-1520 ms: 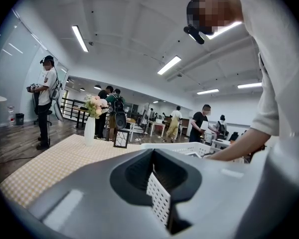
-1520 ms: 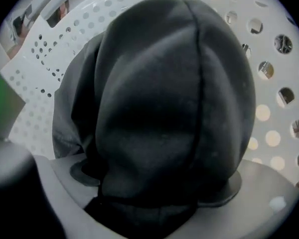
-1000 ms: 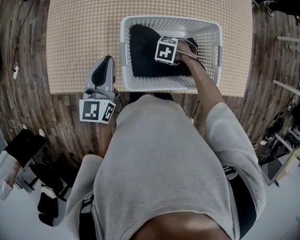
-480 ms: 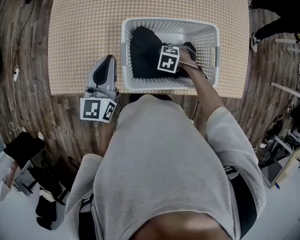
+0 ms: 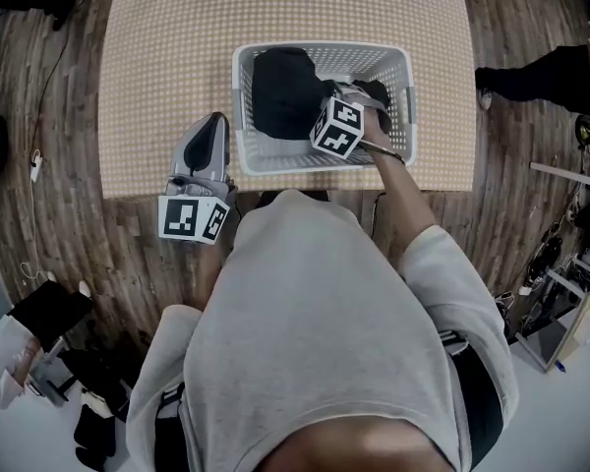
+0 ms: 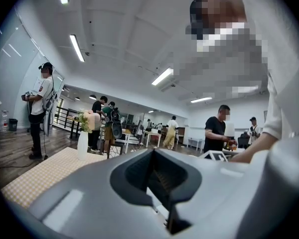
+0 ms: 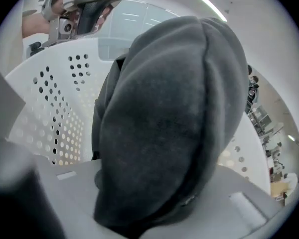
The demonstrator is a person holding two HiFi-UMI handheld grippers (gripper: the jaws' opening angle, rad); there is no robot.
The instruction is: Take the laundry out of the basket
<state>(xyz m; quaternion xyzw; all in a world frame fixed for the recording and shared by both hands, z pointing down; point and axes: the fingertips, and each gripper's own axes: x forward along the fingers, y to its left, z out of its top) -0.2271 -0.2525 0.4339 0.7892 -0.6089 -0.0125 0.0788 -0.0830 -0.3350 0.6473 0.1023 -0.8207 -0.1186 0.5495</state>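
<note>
A white perforated laundry basket [image 5: 238, 106] stands on the checked table [image 5: 167, 57], with dark laundry [image 5: 280, 87] heaped inside. My right gripper [image 5: 326, 116] reaches into the basket from the near side. Its jaws are closing on a thick fold of the dark garment [image 7: 169, 113], which bulges out between them and fills the right gripper view; the basket wall [image 7: 50, 113] curves behind it. My left gripper [image 5: 211, 121] rests at the table's front edge, left of the basket. In its own view the left gripper [image 6: 157, 176] is shut and empty, pointing out over the room.
A white vase [image 6: 82, 144] stands at the table's far end. Wooden floor [image 5: 64, 214] surrounds the table. Several people stand in the room beyond, and a person's leg [image 5: 531, 67] shows on the right of the head view.
My right gripper has drawn back toward the basket's near wall and tilted, with the dark garment in it. The left gripper has stayed put. The bystander on the right has moved.
</note>
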